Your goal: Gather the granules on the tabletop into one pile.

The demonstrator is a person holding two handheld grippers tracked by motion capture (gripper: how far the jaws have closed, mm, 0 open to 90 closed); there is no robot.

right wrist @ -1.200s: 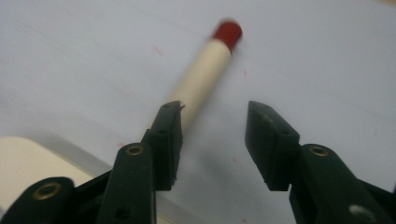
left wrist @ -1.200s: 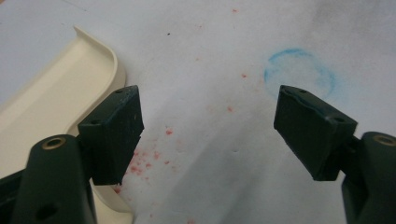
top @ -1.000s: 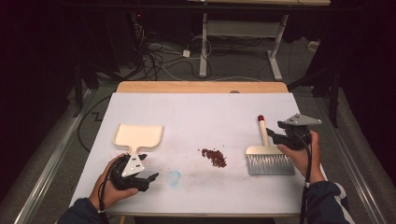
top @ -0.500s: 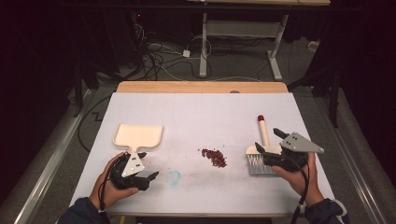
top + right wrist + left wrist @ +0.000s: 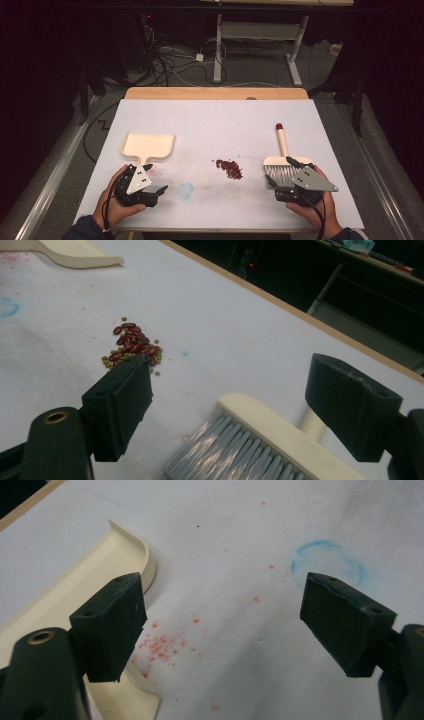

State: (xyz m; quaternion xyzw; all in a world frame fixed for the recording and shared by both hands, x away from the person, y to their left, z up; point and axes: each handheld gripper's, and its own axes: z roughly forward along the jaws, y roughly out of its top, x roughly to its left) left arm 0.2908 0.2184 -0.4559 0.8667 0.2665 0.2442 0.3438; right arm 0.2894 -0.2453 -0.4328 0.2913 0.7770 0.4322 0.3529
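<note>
A cream dustpan [image 5: 148, 145] lies flat at the table's left, its short handle toward the person. My left gripper [image 5: 157, 193] rests just in front of that handle, open and holding nothing; in the left gripper view its jaws [image 5: 225, 615] stand wide apart with the dustpan [image 5: 75, 595] behind the left jaw. A small pile of red beans [image 5: 229, 168] sits mid-table. At the right lies a cream brush [image 5: 283, 150] with grey bristles and a red-tipped handle pointing away. My right gripper [image 5: 280, 171] hovers open over the bristle end [image 5: 270, 435], apart from it, with the beans [image 5: 132, 345] beyond its left jaw.
A faint blue ring mark [image 5: 186, 189] and pink stains [image 5: 160, 642] are on the white table cover. The wooden table edge [image 5: 215, 93] runs along the far side. Cables and desk legs [image 5: 218, 45] lie on the dark floor beyond.
My right gripper has come down and toward the person, from beside the brush handle to the bristle end. The left gripper, dustpan, beans and brush have stayed put.
</note>
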